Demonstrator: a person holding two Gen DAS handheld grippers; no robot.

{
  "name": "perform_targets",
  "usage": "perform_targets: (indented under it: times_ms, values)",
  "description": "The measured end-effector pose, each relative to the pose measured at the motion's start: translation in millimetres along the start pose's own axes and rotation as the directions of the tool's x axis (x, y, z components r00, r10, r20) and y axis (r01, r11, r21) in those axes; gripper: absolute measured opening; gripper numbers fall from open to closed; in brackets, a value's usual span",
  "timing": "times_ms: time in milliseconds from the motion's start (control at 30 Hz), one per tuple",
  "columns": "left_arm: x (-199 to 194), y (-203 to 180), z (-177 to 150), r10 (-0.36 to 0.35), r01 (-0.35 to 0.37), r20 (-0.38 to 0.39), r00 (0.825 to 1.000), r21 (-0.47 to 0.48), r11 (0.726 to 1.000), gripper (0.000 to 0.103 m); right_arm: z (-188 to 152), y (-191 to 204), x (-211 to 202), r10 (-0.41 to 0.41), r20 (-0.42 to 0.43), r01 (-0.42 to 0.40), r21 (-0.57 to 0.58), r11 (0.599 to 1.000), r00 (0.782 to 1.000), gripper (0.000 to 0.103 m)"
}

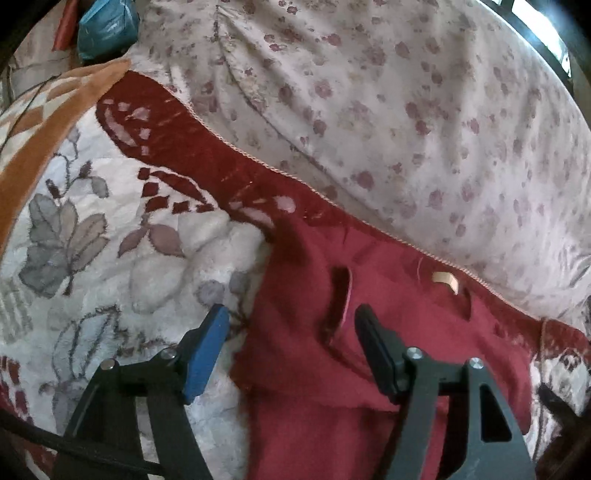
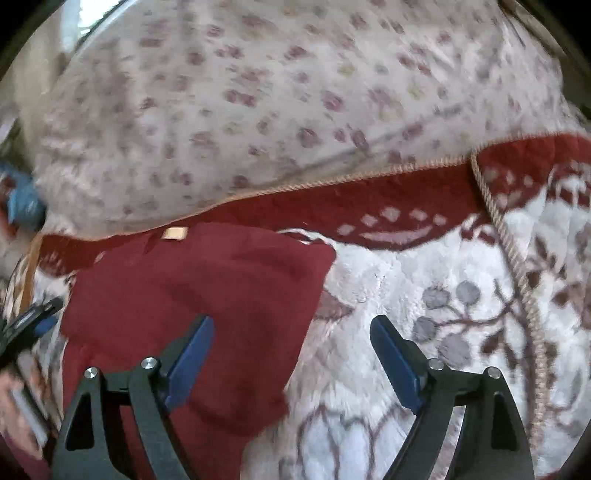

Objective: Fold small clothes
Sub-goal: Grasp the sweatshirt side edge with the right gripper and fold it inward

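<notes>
A small dark red garment (image 1: pixel 317 354) lies on a fleecy white-and-red flowered blanket (image 1: pixel 110 258), with a tan label (image 1: pixel 447 280) near its far edge. My left gripper (image 1: pixel 291 325) is open and empty, straddling the garment's left edge, just above the cloth. In the right wrist view the same red garment (image 2: pixel 207 302) lies at the left with its label (image 2: pixel 175 233). My right gripper (image 2: pixel 291 332) is open and empty, straddling the garment's right edge. The left gripper (image 2: pixel 33 321) shows at that view's left border.
A cream sheet with small pink flowers (image 1: pixel 406 110) covers the bed beyond the blanket's corded edge (image 2: pixel 332 181). A teal bundle (image 1: pixel 107 26) lies at the far left. An orange patterned cloth (image 1: pixel 55 122) lies on the left side.
</notes>
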State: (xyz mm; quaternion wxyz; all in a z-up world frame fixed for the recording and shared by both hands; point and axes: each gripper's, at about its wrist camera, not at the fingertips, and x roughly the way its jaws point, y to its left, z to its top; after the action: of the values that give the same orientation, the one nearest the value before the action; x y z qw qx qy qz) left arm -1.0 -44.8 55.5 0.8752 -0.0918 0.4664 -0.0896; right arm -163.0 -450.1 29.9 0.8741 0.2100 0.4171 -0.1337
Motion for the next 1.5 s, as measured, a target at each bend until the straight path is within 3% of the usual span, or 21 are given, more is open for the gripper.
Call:
perform_targets:
  times_ms: [67,167,300,333,500,600,700,800,933,1067,1100,1133,1200,1233,1267,1300,1433,1500]
  values:
    - [2,-7,0,-0.007,0.007,0.002,1.000,0.028,1.000,0.070,3,6,9,0.009,-0.009,-0.009,-0.021,1.000,1.000,0.080]
    - [11,-20,-2,0.029,-0.028,-0.008,1.000,0.094,0.995,0.070,4,23,8,-0.002,0.001,0.002,-0.135,0.991,1.000,0.076]
    - [40,-32,-11,0.154,-0.138,-0.073,0.985,0.195,0.971,0.073,-8,31,35,-0.148,-0.060,0.127,-0.262,0.957,0.987,0.072]
    - [44,-32,-13,0.167,-0.150,-0.071,0.983,0.199,0.969,0.078,-10,28,38,-0.137,-0.059,0.117,-0.260,0.958,0.989,0.073]
    - [42,-22,-11,0.142,-0.129,-0.073,0.987,0.152,0.980,0.080,-4,22,14,-0.123,-0.038,0.112,-0.218,0.970,0.992,0.074]
    - [37,-19,-13,0.127,-0.118,-0.067,0.990,0.131,0.984,0.080,-17,28,-8,-0.055,-0.034,0.045,-0.237,0.971,0.998,0.074]
    - [26,-19,-19,0.097,-0.089,-0.058,0.994,0.128,0.988,0.080,-33,34,12,-0.148,-0.090,0.115,-0.302,0.946,0.985,0.074]
    - [5,-15,-34,0.054,-0.043,-0.072,0.996,0.139,0.989,0.080,-36,26,4,-0.109,-0.103,0.085,-0.213,0.973,0.989,0.074]
    - [-25,-4,-59,0.023,-0.006,-0.096,0.995,0.178,0.984,0.082,-45,25,-30,-0.058,-0.054,0.045,-0.208,0.977,0.997,0.081]
    - [-46,9,-77,0.031,-0.018,-0.073,0.997,0.175,0.984,0.083,-69,22,-30,0.050,-0.105,-0.064,-0.138,0.988,0.993,0.081]
    - [-50,14,-83,0.029,-0.017,-0.075,0.997,0.154,0.988,0.083,-75,28,-21,0.043,-0.124,-0.062,-0.153,0.986,0.991,0.078]
    - [-51,18,-87,0.025,-0.013,-0.083,0.996,0.139,0.990,0.083,-77,31,-16,0.033,-0.122,-0.053,-0.163,0.985,0.992,0.066]
    - [-55,26,-99,0.005,0.007,-0.107,0.994,0.107,0.994,0.083,-85,44,-11,-0.056,-0.019,0.050,-0.224,0.973,0.998,0.054]
    - [-56,29,-102,0.005,0.006,-0.112,0.994,0.102,0.995,0.083,-87,51,-12,-0.074,0.009,0.074,-0.257,0.964,0.997,0.042]
    - [-58,32,-108,0.012,0.000,-0.121,0.993,0.095,0.995,0.083,-87,57,-14,-0.090,0.041,0.098,-0.301,0.949,0.995,0.017]
    - [-61,35,-113,0.015,-0.003,-0.134,0.991,0.087,0.996,0.083,-87,59,-18,-0.081,0.044,0.091,-0.306,0.948,0.996,0.011]
    - [-84,45,-132,0.007,0.003,-0.119,0.993,0.082,0.997,0.083,-80,46,-38,-0.132,0.085,0.152,-0.305,0.940,0.988,0.009]
    - [-90,44,-138,0.013,-0.003,-0.109,0.994,0.098,0.995,0.083,-76,37,-26,-0.141,0.043,0.147,-0.280,0.949,0.989,0.009]
